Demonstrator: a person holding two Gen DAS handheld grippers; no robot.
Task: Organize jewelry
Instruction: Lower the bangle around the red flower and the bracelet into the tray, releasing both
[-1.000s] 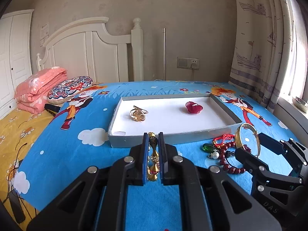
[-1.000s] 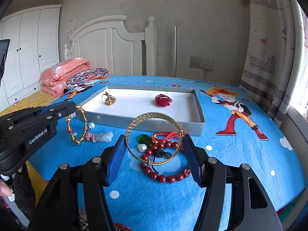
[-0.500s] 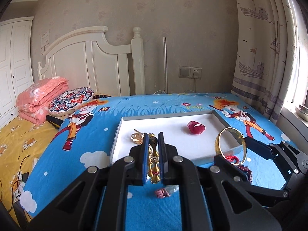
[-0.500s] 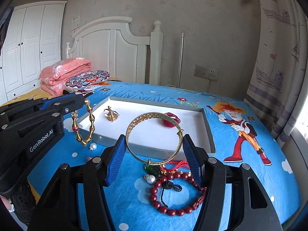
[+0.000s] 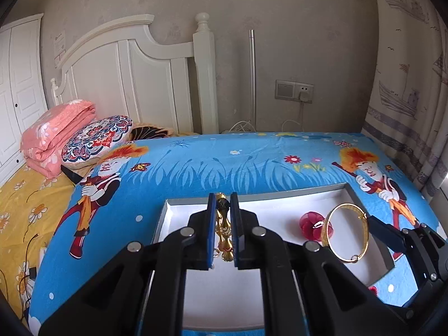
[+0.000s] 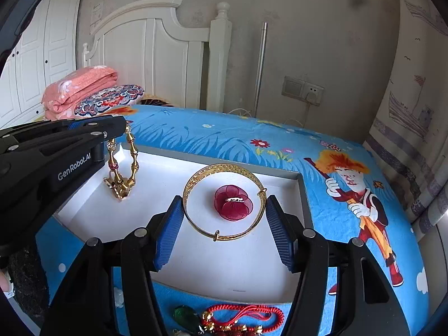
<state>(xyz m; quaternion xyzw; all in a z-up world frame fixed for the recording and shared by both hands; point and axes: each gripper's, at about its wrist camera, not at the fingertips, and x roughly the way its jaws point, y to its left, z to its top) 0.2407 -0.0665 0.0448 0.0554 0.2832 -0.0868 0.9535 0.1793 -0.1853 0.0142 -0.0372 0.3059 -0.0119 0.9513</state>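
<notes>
Over tray, bangle upright, crosswise.

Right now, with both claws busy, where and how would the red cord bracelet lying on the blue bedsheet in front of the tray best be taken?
Grip the red cord bracelet on its bare looped cord, coming down from above with the jaws across the strand. It lies flat on the sheet; the gold beads and green stone crowd its near left part, so the right loop looks freest.
</notes>
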